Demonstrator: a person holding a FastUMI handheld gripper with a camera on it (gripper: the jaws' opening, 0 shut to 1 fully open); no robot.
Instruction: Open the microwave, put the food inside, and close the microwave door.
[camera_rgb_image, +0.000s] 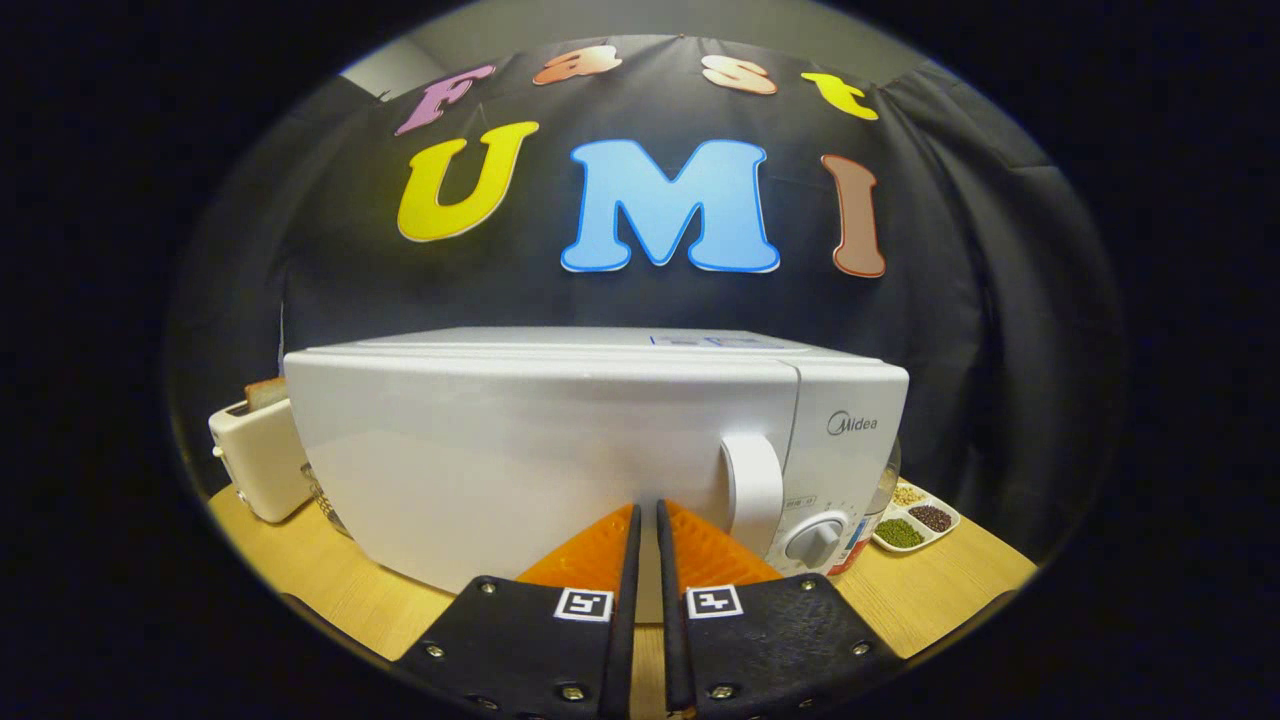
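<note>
A white microwave (560, 440) stands on the wooden table just ahead of my fingers, its door closed. Its white handle (752, 488) runs upright at the door's right side, with a round dial (815, 540) below on the control panel. My gripper (645, 512) is shut, the two fingers nearly touching with nothing between them. The tips sit close to the door's lower part, a little left of the handle. No food item is identifiable between or near the fingers.
A white toaster (258, 455) with a slice of bread in it stands left of the microwave. Right of the microwave lies a small divided dish (915, 520) of beans and grains. The wooden table (330, 580) runs out to both sides.
</note>
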